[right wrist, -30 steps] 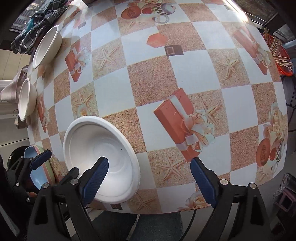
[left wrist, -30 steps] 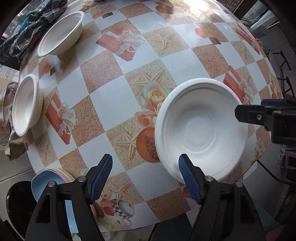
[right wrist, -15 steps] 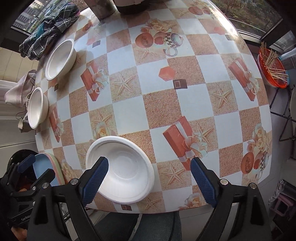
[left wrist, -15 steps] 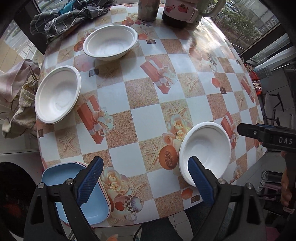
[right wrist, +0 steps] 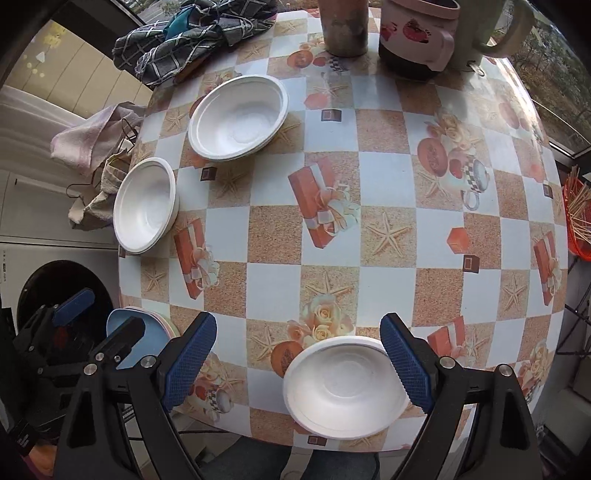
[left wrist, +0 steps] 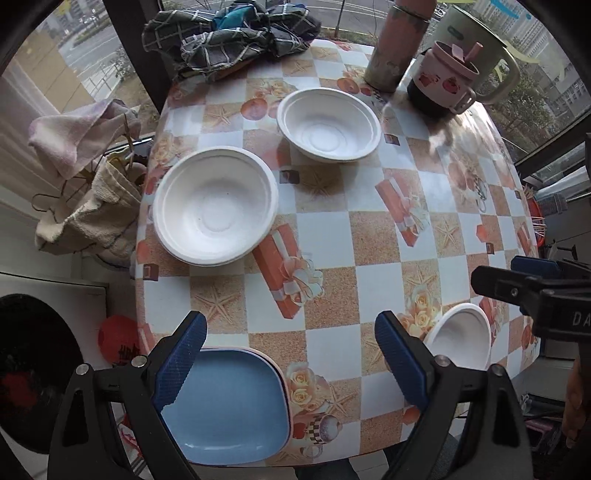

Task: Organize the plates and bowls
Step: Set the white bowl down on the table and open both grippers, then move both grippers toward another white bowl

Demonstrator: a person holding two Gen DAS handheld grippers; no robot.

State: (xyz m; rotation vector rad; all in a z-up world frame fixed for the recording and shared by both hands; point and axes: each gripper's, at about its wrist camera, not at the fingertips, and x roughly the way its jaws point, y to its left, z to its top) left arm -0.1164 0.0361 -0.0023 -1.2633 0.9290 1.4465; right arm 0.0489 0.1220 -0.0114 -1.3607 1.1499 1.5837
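Checkered table [right wrist: 332,243] carries three white bowls; the nearest bowl [right wrist: 343,387], probably overhanging its edge, may fall if your wide, empty grippers [right wrist: 295,358] [left wrist: 291,354] bump it.

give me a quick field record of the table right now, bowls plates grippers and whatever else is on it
white bowls: three; near bowl at front edge, left bowl, far bowl
plates: blue plate on top of a stack, front-left corner
left gripper: open, empty, above the blue plate's edge
right gripper: open, empty, above the near bowl
table: checked cloth, starfish and gift prints
far edge: checked cloth heap, metal flask, pink mug
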